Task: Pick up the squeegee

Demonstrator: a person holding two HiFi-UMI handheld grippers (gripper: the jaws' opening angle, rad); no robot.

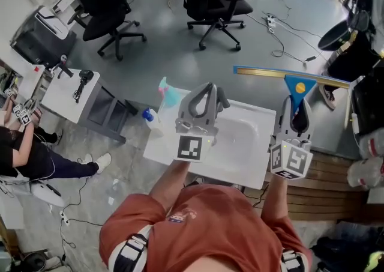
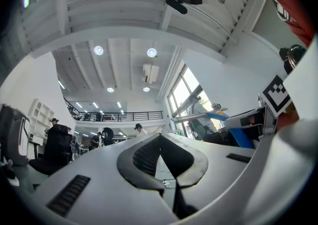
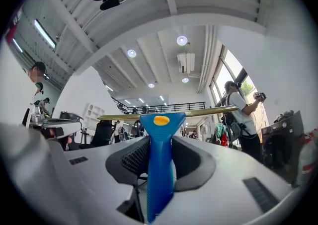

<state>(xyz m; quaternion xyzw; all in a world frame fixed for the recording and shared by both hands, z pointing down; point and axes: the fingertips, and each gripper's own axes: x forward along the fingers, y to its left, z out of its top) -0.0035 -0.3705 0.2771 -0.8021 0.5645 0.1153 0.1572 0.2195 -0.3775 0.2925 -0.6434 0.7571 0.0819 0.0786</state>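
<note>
The squeegee (image 1: 297,87) has a blue handle with a yellow dot and a long brass-coloured blade, and it is held up in the air above the right end of the white sink (image 1: 240,145). My right gripper (image 1: 298,114) is shut on its handle, the blade crosswise above the jaws. In the right gripper view the blue handle of the squeegee (image 3: 160,169) runs up between the pads of my right gripper (image 3: 160,142). My left gripper (image 1: 207,86) is raised over the sink, fingertips together with nothing held. The left gripper view shows the same gripper (image 2: 159,137) and the squeegee (image 2: 218,116) at the right.
A spray bottle (image 1: 152,118) and a pink and teal cloth (image 1: 168,94) sit at the sink's left end. Two black office chairs (image 1: 215,2) stand on the grey floor beyond. A seated person (image 1: 24,151) is at the left, a wooden bench (image 1: 336,181) at the right.
</note>
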